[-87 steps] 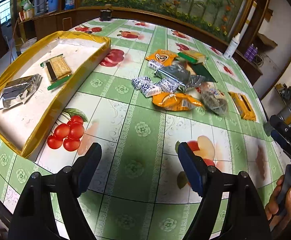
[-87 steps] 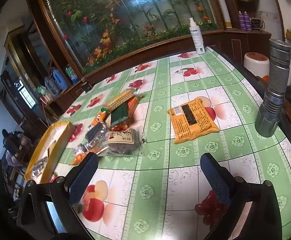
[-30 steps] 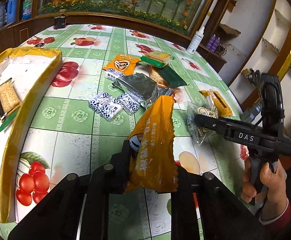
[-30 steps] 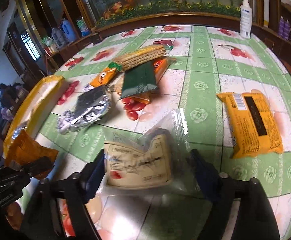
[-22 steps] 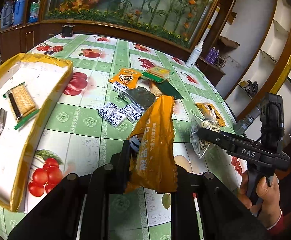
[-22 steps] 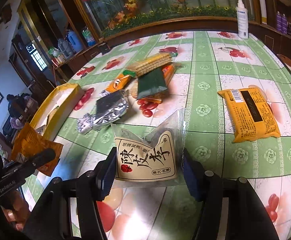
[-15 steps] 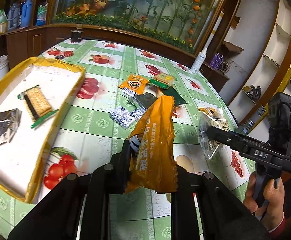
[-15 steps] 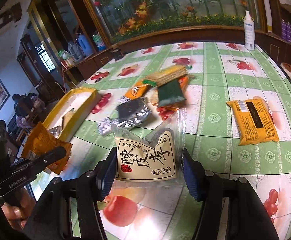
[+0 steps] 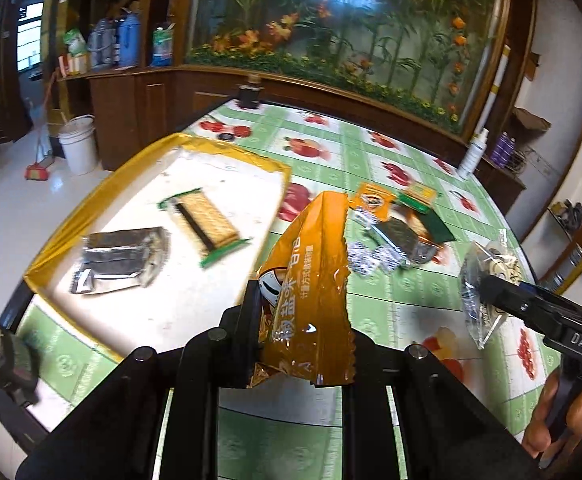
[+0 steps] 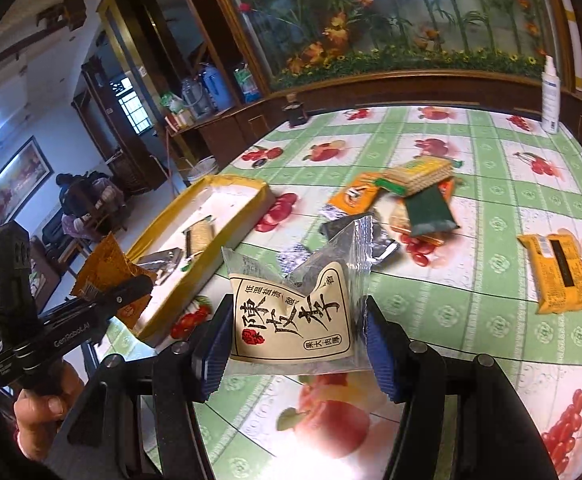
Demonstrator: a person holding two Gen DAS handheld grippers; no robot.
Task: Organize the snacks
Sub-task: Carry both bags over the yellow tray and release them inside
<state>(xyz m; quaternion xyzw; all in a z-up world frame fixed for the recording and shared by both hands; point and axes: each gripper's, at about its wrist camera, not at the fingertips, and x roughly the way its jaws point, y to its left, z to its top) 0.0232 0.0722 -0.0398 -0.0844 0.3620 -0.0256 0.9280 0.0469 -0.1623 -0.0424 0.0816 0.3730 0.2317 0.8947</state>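
yellow-rimmed tray at left, blurred, holds two packets. left gripper clamped on orange packet, lower edge hidden behind its fingers. right gripper pinches clear pouch above the surface; remaining snack pile smeared.

Orange snack packet and clear pouch aloft (tray yellow-rimmed)

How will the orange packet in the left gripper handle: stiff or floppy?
Probably floppy and light: the orange packet is thin creased film, its top bending over above the left gripper. Its glossy surface may be slippery, though the shut gripper holds it off the table.
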